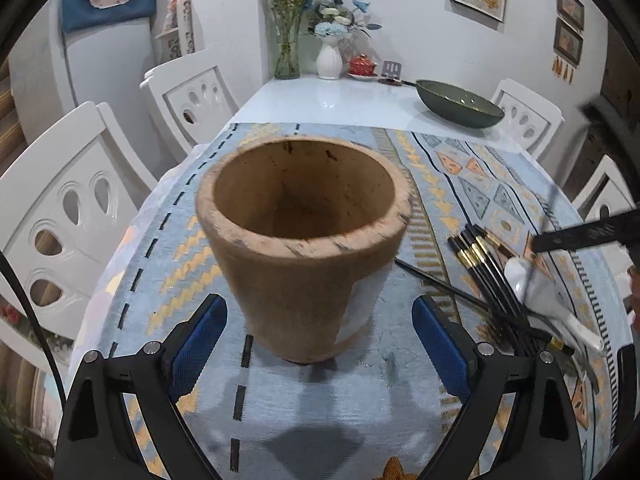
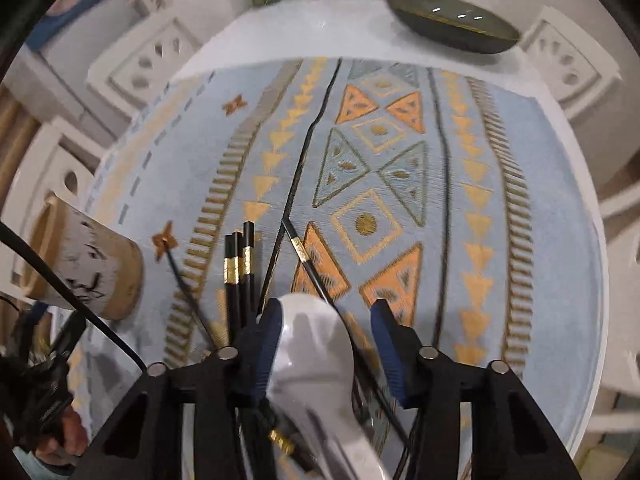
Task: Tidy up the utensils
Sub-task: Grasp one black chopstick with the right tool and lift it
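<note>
A brown clay pot (image 1: 304, 240) stands upright and empty on the patterned cloth. My left gripper (image 1: 320, 328) is open, its blue pads (image 1: 200, 332) on either side of the pot's base with a gap on both sides. To the pot's right lie black chopsticks with gold bands (image 1: 480, 264) (image 2: 240, 272) and a white ceramic spoon (image 1: 536, 292) (image 2: 316, 344). My right gripper (image 2: 326, 332) points steeply down over the spoon's bowl. The spoon lies between its jaws, against the left pad and apart from the right one. The pot (image 2: 84, 260) shows at the left of the right wrist view.
The blue and orange cloth (image 1: 320, 400) covers the near half of a white table. At the far end are a dark green pan (image 1: 460, 104), two vases of flowers (image 1: 328, 60) and a red lidded cup (image 1: 362, 66). White chairs (image 1: 60, 216) line both sides.
</note>
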Available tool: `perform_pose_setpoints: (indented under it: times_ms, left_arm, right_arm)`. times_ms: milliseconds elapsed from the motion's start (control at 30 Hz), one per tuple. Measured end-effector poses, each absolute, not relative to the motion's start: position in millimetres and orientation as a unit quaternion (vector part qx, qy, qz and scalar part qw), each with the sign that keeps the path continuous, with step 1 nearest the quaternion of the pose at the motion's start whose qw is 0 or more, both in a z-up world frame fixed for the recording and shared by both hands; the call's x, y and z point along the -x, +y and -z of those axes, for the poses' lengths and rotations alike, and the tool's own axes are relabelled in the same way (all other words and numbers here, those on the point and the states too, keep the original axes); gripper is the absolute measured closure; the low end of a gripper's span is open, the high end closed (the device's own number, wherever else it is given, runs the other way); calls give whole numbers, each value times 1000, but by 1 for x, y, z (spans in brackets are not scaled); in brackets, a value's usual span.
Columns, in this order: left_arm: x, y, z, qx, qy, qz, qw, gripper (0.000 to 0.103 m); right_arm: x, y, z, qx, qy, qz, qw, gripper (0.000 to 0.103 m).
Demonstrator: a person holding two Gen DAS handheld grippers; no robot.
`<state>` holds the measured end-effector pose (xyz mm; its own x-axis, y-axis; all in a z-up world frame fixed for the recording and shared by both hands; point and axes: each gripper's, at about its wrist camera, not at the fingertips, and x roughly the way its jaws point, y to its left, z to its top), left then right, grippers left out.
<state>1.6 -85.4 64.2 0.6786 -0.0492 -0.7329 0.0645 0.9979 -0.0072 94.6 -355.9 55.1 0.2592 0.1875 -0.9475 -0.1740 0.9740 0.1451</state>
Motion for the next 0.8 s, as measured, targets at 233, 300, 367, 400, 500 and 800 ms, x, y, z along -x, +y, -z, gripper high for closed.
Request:
perform_pose_setpoints:
  times_ms: [233,300,367,400,500,800]
  left_arm:
    - [-9,-80,-52,10,404,23,914,9]
    - [-13,-76,-47,17,405,11,914,9]
    - [-19,-74,-42,24,410,8,912,9]
    - [-22,-73,-40,27,412,8,911,8]
    - [-27,-72,-35,34,411,14,911,8]
    - [-31,-84,-19,-3,399,4,917,10]
  right_arm:
    - [-123,-334,-28,37,615,-129,777,65]
    - [-128,-329,-24,48,615,-132,776,68]
    - [-131,-325,-19,59,618,-129,773,72]
    - [-132,-324,-17,62,616,-126,775,74]
    - [-135,-321,-18,62,606,-125,783,87]
    - [-129,-325,-32,54,569,-132,810,94]
